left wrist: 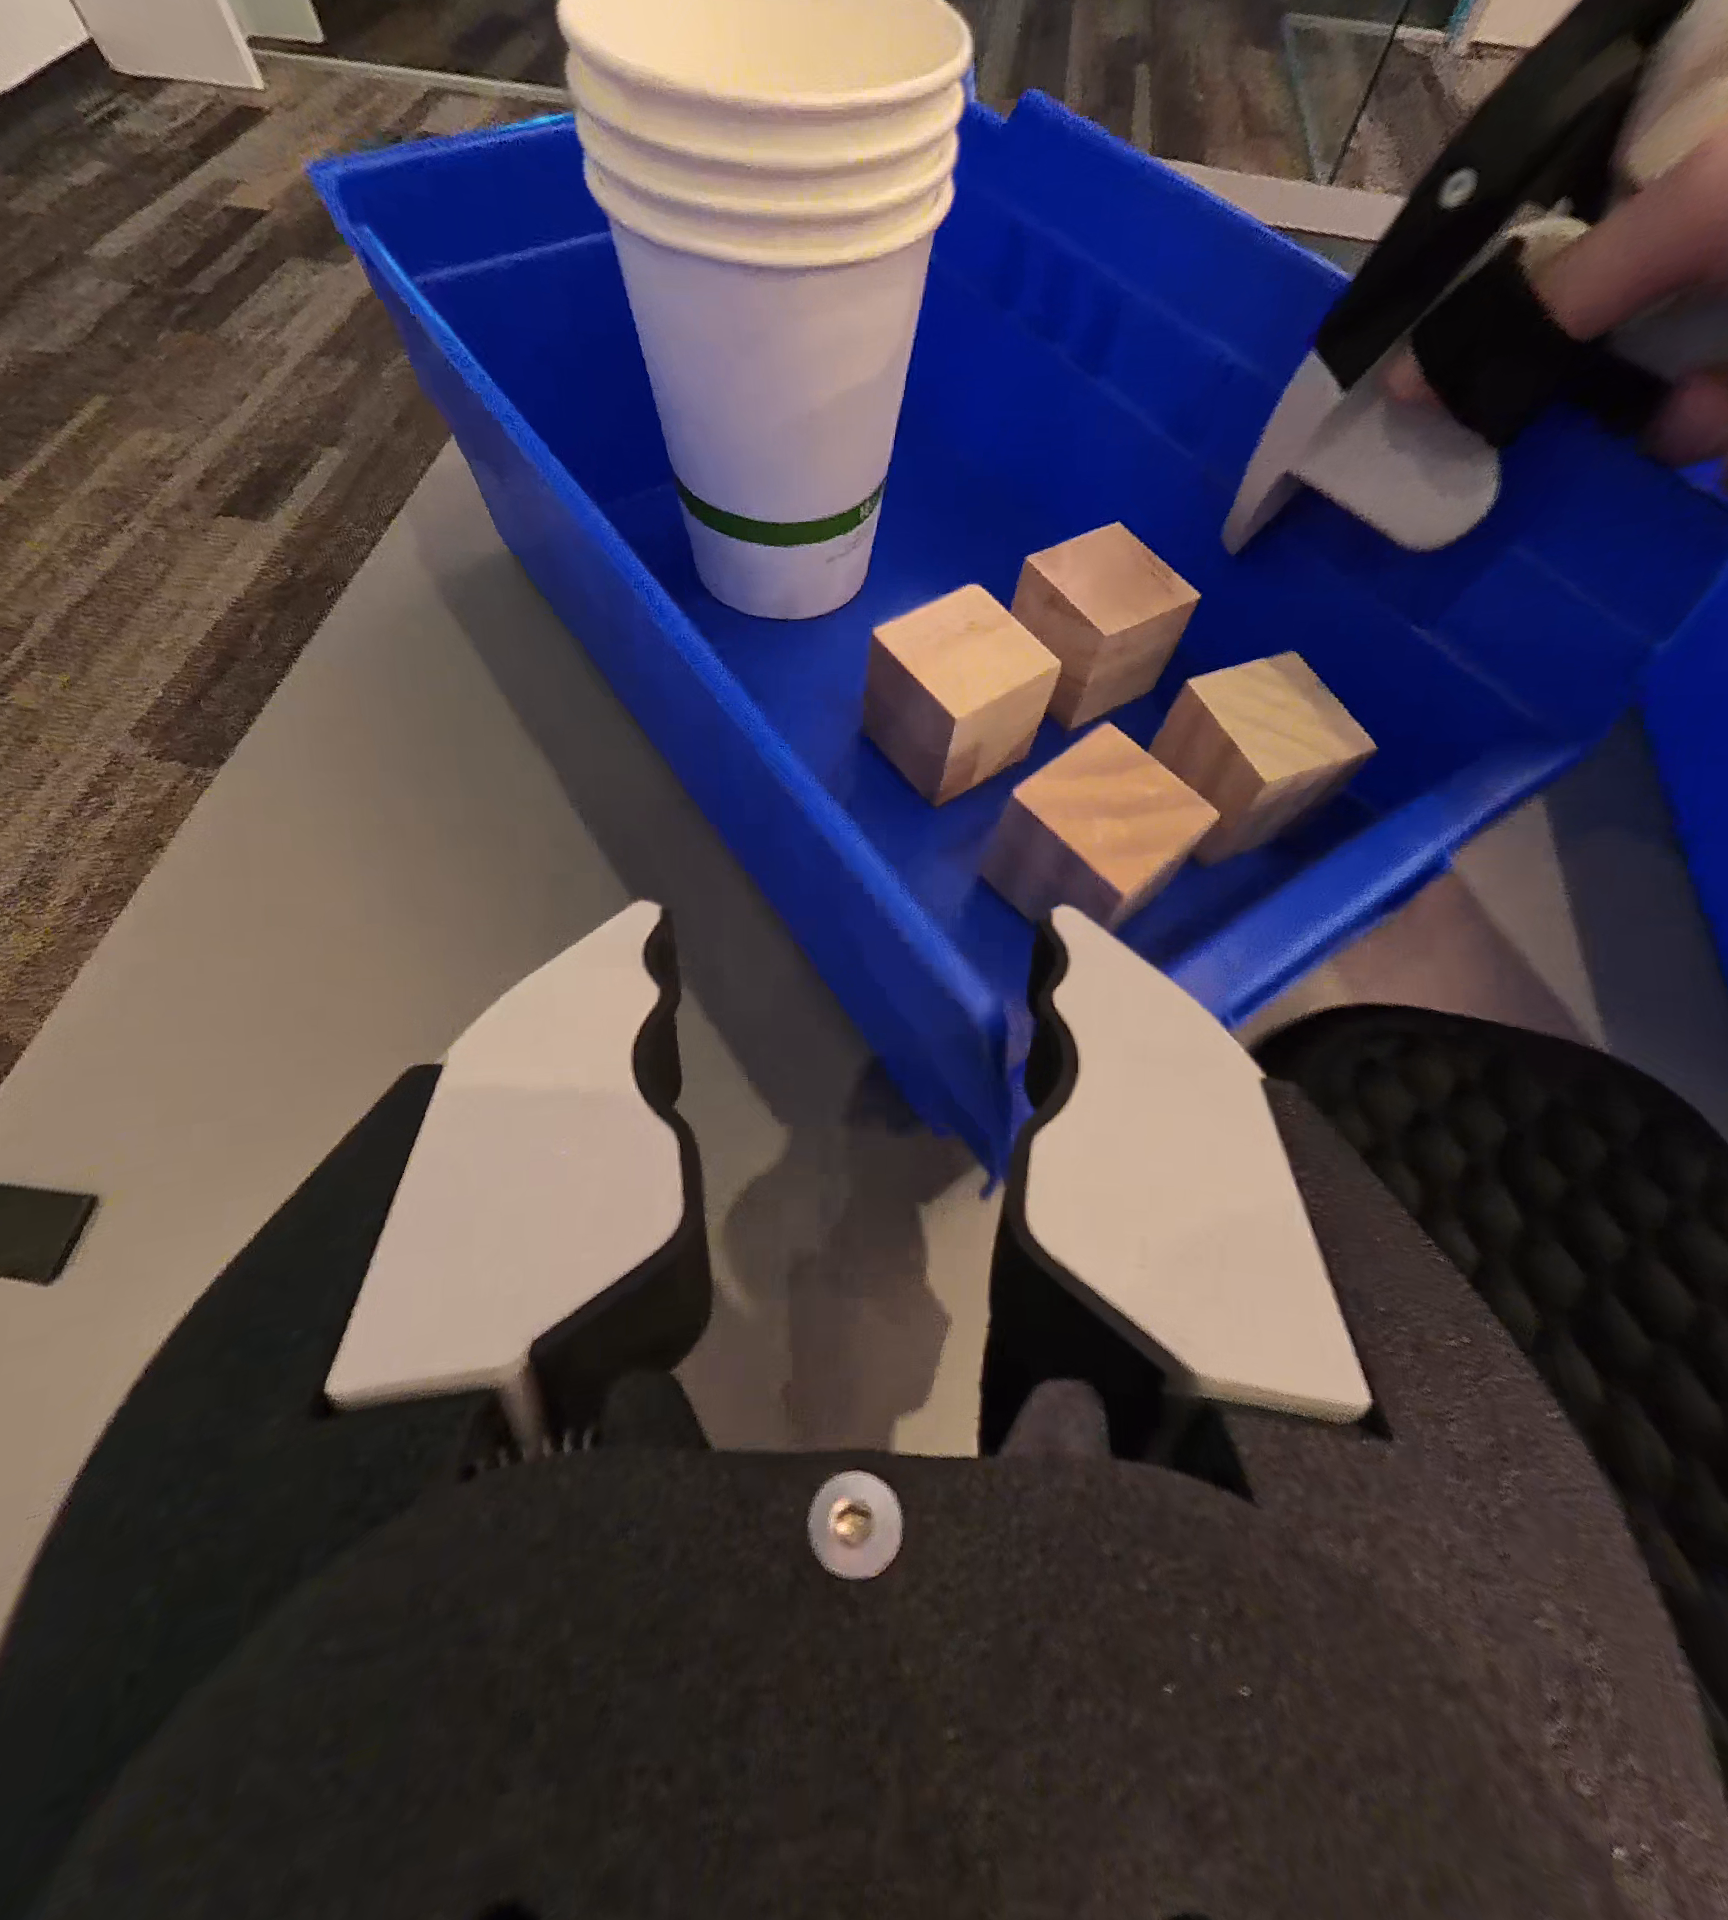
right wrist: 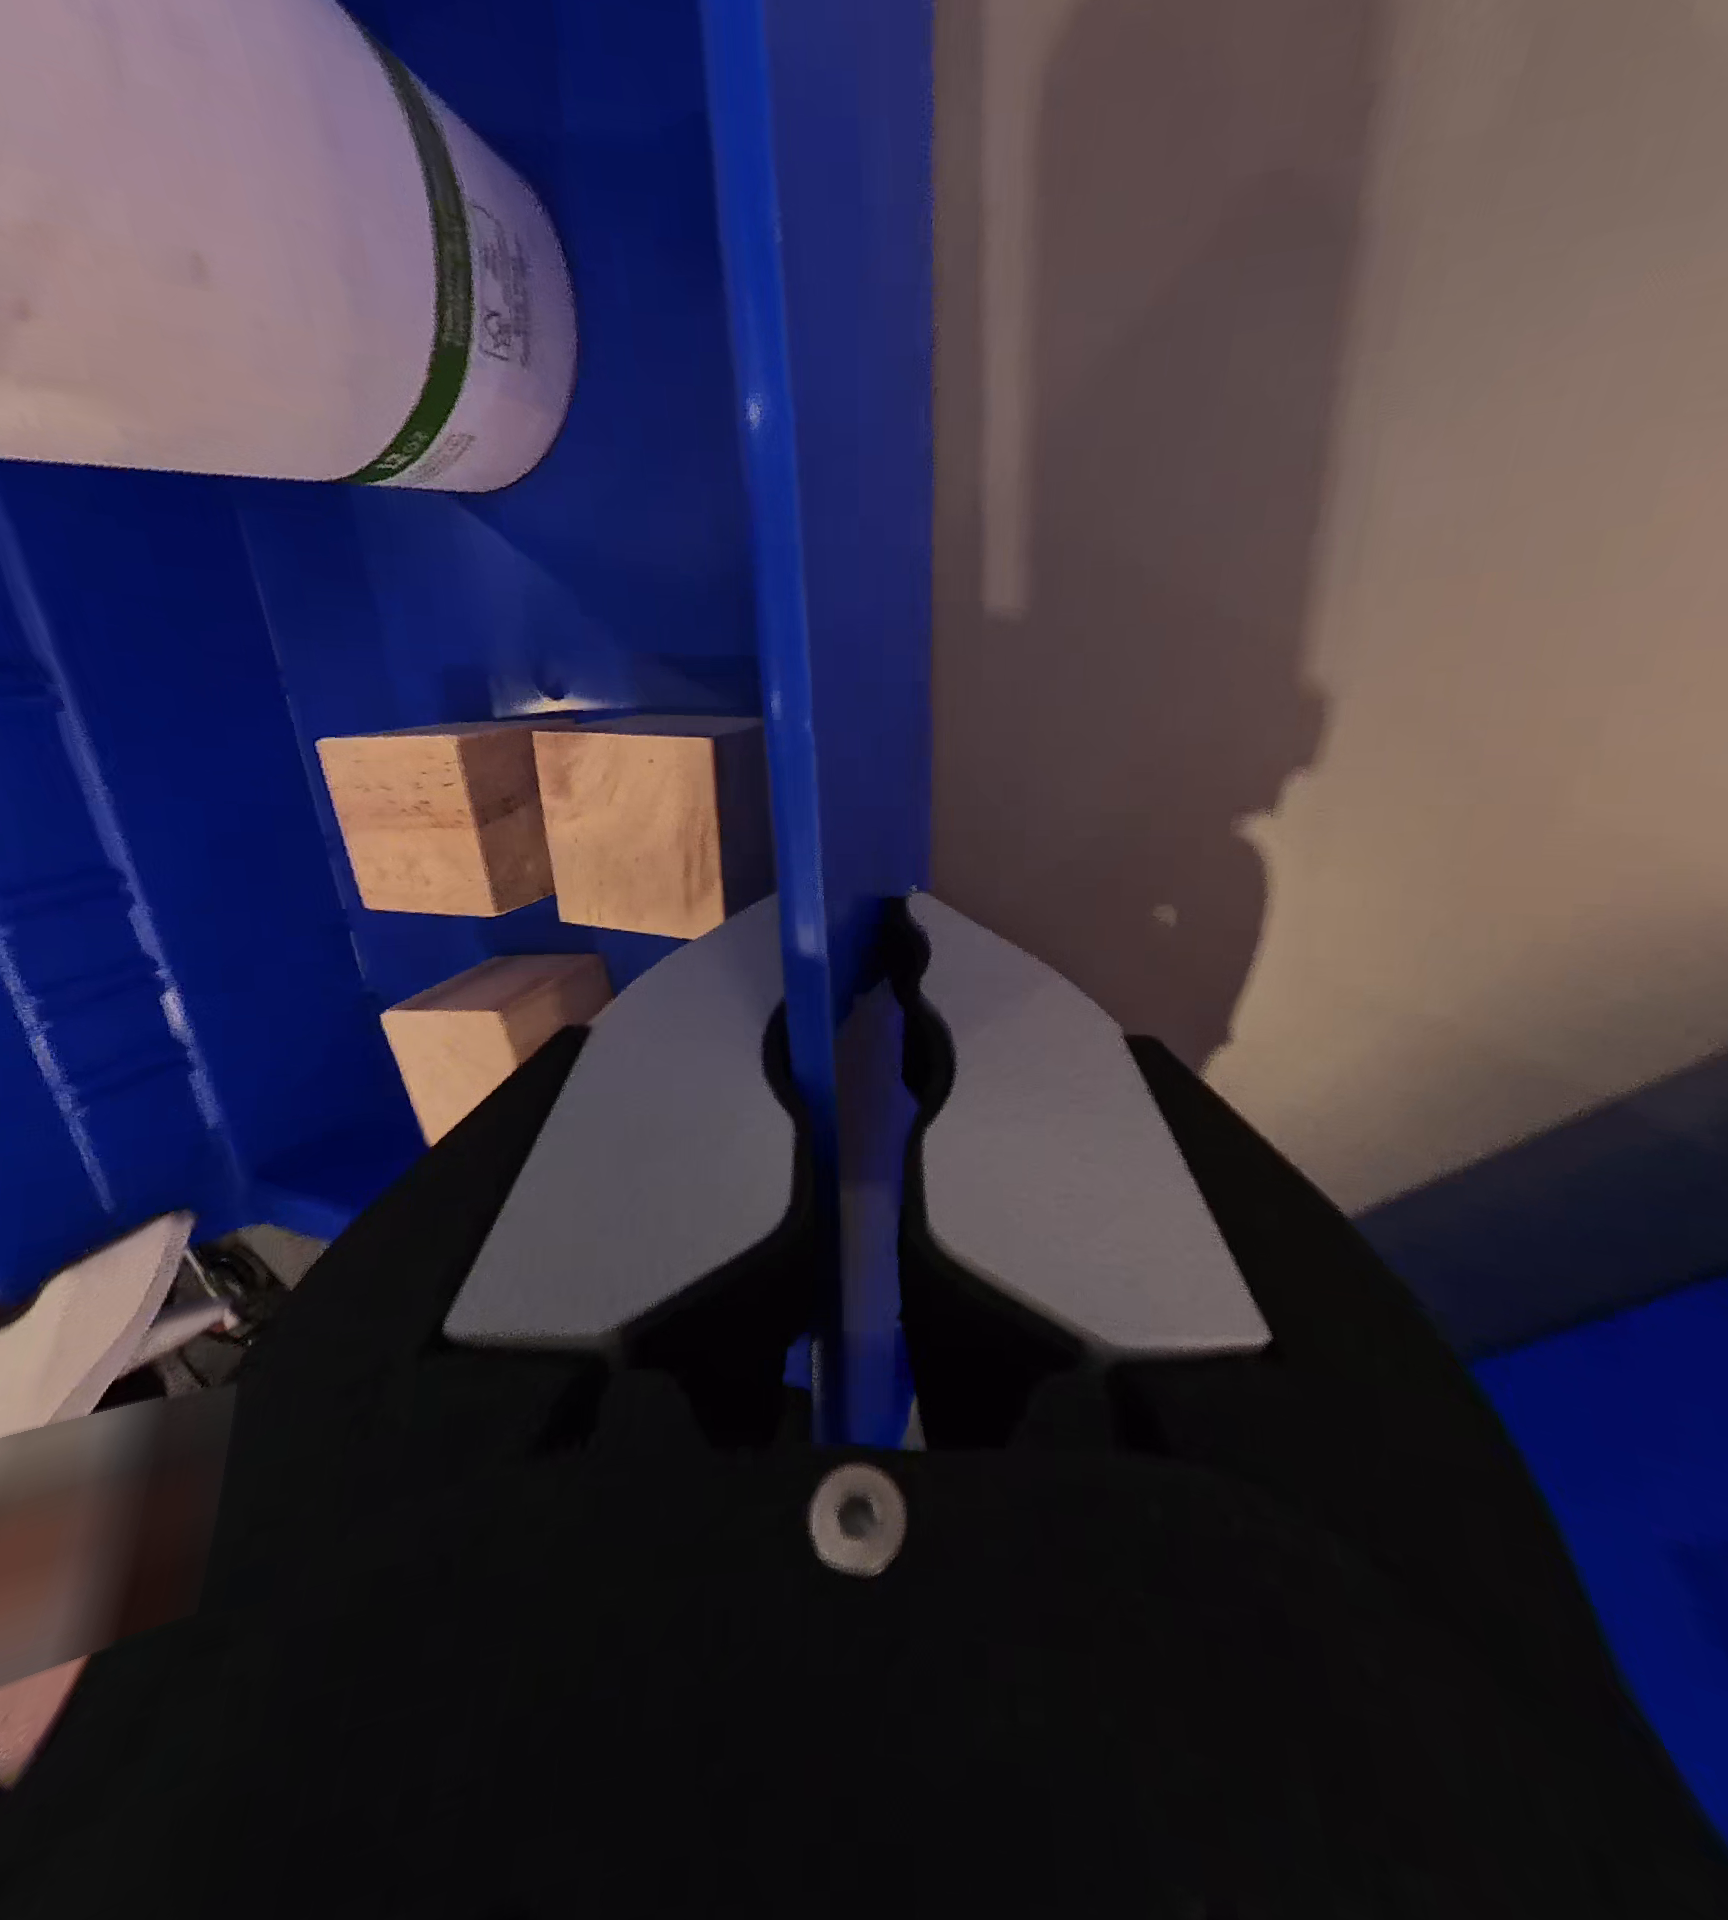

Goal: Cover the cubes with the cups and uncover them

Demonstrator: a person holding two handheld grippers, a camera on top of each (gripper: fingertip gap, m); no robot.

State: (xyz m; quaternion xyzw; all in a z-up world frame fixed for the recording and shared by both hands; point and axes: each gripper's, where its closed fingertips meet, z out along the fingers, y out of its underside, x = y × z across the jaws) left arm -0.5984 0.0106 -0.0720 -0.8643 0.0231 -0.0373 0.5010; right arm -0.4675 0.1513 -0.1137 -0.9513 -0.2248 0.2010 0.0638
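A: Your right gripper (right wrist: pixel 844 1049) is clamped on the blue bin's (left wrist: pixel 569 436) wall (right wrist: pixel 787 623) at frame centre; your left gripper (left wrist: pixel 855 966) hangs spread and empty, lower centre.

B: Only your left view shows all 4 wooden cubes (left wrist: pixel 1109 717) mid-frame, beside 4 nested paper cups (left wrist: pixel 772 312), upper centre, inside the bin.

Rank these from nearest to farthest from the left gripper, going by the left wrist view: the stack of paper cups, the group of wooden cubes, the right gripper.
From the left gripper:
1. Wooden cubes: just ahead, slightly right, inside the blue bin.
2. Stack of paper cups: farther back in the bin, upright.
3. Right gripper: at the bin's far right wall, which the right wrist view shows it pinching.
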